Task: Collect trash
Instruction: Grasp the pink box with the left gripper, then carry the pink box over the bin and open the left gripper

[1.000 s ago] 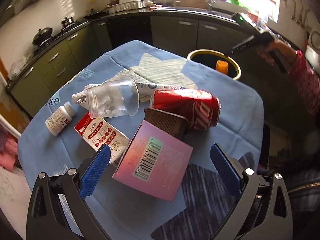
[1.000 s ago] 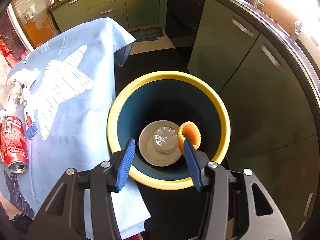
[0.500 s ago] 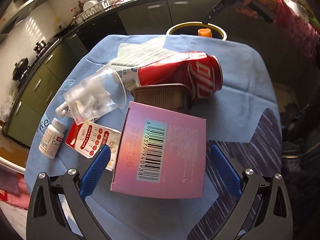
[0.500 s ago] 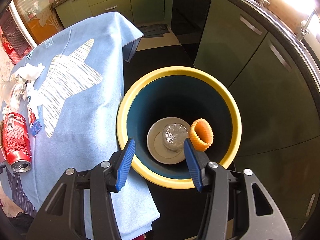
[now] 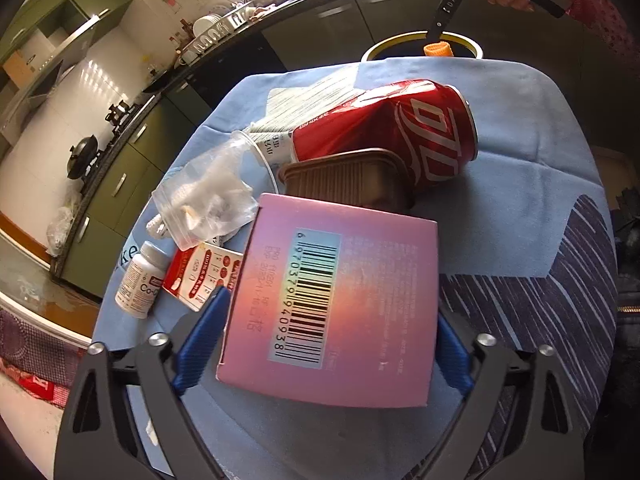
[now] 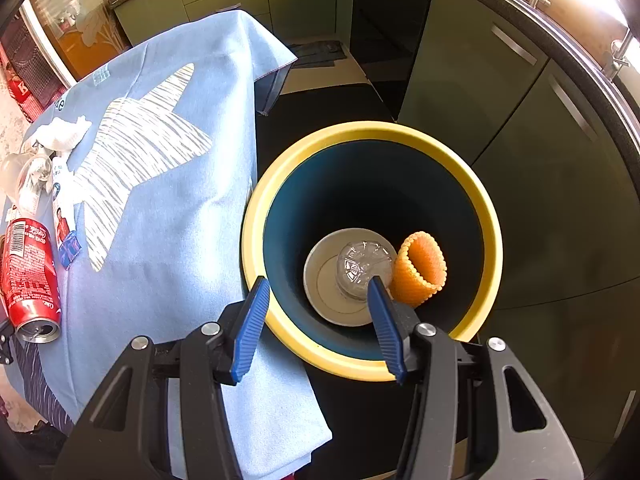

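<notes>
two left fingers [image 5: 218, 320] are closing on the pink box [image 5: 332, 300] lying between them on the tabletop [image 5: 520, 184], not yet pressing; it looks light, crushable cardboard, best held by its side walls. right fingers [image 6: 252, 320] are hanging apart, empty, over the bin [image 6: 490, 240].

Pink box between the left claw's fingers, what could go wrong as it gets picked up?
The left claw is closing around the pink box, which leans on the brown tray and touches the red carton. Lifting may drag either. The grip sits near one end, so the box might tilt or slip on the way to the bin.
</notes>
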Available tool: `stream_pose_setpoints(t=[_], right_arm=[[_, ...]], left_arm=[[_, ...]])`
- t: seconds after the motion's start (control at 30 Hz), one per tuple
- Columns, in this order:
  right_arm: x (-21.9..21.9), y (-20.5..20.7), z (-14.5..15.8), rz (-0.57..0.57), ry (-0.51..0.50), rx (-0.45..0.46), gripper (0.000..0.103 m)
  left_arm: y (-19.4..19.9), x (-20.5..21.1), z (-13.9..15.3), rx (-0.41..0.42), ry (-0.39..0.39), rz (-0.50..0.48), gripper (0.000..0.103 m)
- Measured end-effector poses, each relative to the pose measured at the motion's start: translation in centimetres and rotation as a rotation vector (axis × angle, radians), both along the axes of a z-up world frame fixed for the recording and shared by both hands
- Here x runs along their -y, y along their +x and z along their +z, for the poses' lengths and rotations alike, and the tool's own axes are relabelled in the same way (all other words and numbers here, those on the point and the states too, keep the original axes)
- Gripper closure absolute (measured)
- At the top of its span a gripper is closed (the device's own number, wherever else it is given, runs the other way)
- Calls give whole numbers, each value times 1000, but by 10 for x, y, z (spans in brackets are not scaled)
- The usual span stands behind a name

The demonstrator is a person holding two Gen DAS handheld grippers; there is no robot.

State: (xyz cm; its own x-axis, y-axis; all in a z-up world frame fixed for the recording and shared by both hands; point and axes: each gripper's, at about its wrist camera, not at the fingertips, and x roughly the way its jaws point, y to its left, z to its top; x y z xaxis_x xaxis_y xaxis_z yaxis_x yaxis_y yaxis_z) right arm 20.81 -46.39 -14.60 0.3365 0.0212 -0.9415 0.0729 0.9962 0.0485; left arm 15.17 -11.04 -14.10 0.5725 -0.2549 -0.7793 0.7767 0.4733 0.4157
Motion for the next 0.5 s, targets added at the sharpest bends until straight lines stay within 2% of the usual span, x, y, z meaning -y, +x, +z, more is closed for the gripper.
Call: stream_pose_setpoints(t=[0.03,0.1,0.23,0.5], right_arm=[[0,0,0,0,1,1,54],[1,-2,0,-1,4,4,54],[3,-6,2,-1,9,8,54],[8,-10,0,-13,21,11,54]], left_arm=[[1,-2,1,-7,-9,1,25],[2,-3,1,-8,-20,12,26],[6,-7,4,-35,-48,33,27],[-1,-14,19,-33,-85,69,27]])
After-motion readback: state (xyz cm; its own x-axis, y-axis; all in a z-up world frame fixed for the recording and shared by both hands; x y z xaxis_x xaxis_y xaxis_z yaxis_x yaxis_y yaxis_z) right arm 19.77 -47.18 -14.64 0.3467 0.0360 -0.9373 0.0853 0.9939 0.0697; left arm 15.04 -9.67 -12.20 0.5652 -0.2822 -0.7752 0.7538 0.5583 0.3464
